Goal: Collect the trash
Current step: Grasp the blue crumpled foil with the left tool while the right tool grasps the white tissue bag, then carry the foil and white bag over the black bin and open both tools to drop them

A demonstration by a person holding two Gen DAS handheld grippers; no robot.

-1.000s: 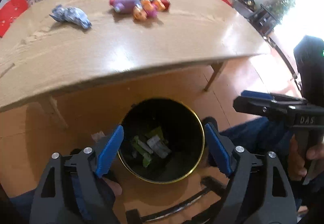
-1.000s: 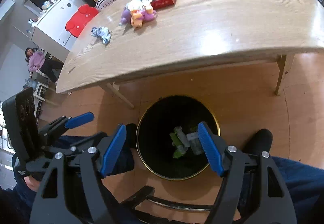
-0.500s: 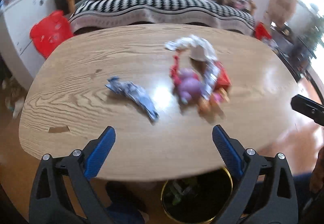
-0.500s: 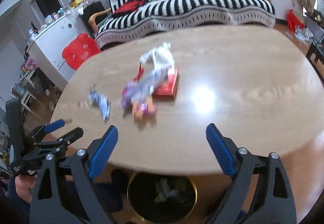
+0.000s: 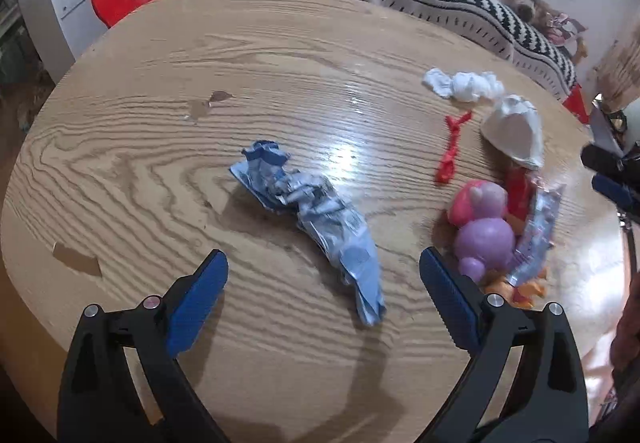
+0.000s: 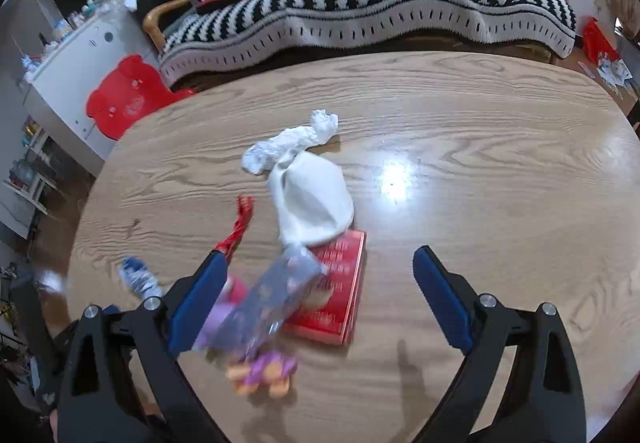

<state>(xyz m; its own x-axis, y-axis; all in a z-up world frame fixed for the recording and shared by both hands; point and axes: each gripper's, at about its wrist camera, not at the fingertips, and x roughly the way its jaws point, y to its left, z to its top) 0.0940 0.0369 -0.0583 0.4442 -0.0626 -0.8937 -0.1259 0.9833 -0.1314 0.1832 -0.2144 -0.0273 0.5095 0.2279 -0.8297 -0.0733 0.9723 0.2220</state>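
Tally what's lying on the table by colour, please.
White: 2, tissue and cup
Red: 2, balloon and box
Blue: 1, wrapper
Silver: 1, packet
Pink-purple: 1, toy
Total: 7

Both grippers have swung up from the bin to hover over the table [image 5: 120,171] litter.
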